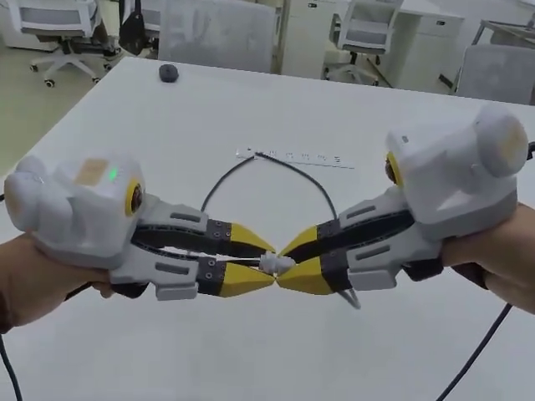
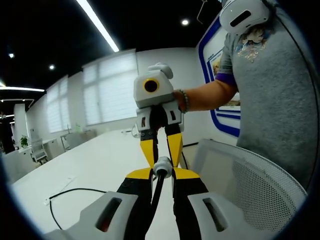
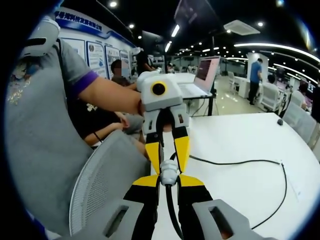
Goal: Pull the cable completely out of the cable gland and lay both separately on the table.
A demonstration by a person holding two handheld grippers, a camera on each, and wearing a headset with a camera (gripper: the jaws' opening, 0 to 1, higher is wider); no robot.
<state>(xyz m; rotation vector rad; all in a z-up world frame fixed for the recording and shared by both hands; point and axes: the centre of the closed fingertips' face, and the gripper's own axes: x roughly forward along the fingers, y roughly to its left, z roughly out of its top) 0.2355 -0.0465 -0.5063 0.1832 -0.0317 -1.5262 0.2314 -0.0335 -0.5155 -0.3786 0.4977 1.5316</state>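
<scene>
Grippers are meeting tip to tip above the table, low in the middle of the head view.

On the left, the left gripper is reaching in with its yellow jaws drawn nearly together. They appear to be pinching the white cable gland at their very tips. In its own view the gland is sitting between those tips, with the black cable running back from it along the narrow slot between the jaws.

On the right, the right gripper is pressing in from the other side, its jaws also almost closed. They seem to be clamping the cable just beside the gland, though the exact contact is hard to make out. Behind both tools, the rest of the cable is lying on the table in a wide loop.

The cable is evidently not yet out of the gland, so the pull is probably only starting. Several risks are coming into play from here:

- **Slipping:** the thin cable may slide through the right jaws if the gland's seal is gripping it hard.
- **Losing the gland:** it is being held only by the tips, so it could twist out and roll off if the hands are pulling off-axis.
- **Dragging:** the slack loop may drag or catch as it feeds through.
</scene>
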